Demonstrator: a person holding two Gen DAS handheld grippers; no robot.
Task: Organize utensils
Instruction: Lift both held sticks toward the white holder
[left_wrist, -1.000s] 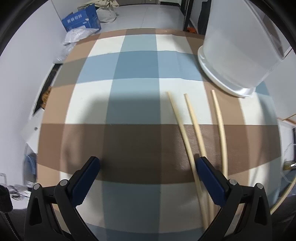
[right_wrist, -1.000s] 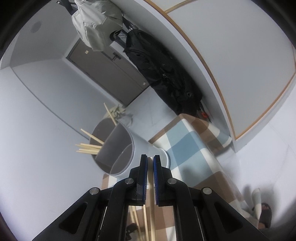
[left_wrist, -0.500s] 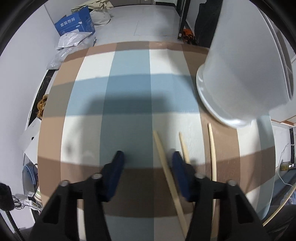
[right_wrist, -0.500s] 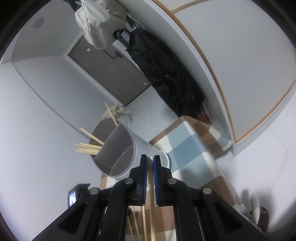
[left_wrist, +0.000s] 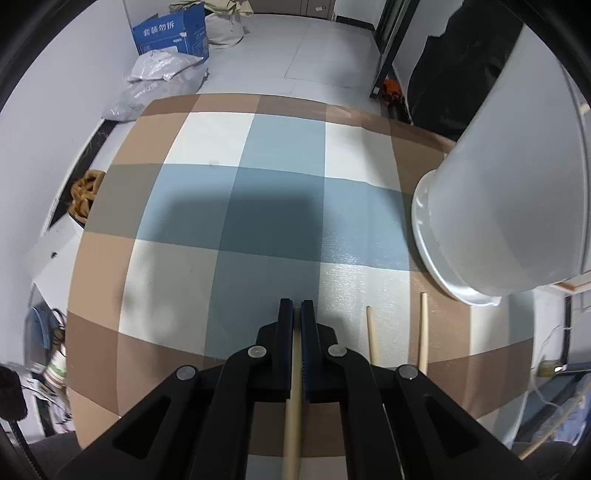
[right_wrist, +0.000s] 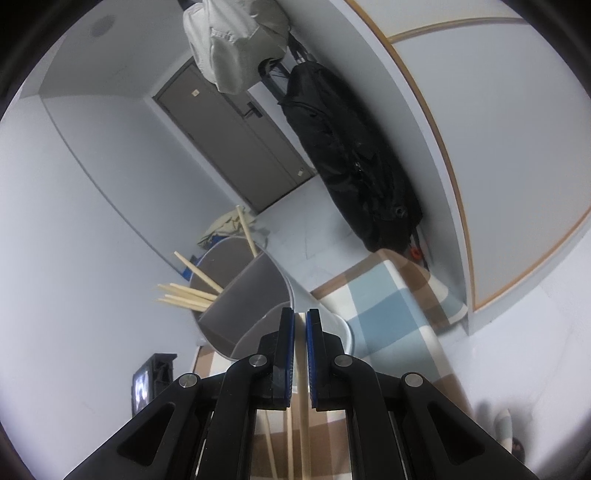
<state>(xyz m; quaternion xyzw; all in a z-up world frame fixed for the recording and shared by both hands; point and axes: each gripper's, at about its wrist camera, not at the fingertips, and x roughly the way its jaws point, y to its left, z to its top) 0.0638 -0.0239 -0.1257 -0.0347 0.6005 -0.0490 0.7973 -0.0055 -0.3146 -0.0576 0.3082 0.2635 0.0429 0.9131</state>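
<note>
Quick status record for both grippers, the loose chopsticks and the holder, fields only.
left gripper: shut on chopstick, jaws just closed
right gripper: shut on a second chopstick
loose chopsticks: two on the checked tablecloth, right of the left gripper
holder: white, divided; several chopsticks in one compartment

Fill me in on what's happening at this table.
A person with a claw in each hand is sorting chopsticks into a white divided holder. The left claw has just closed on one chopstick from the checked tablecloth; two more lie beside it. The right claw is shut on another chopstick, aimed toward the holder, which already has several.
</note>
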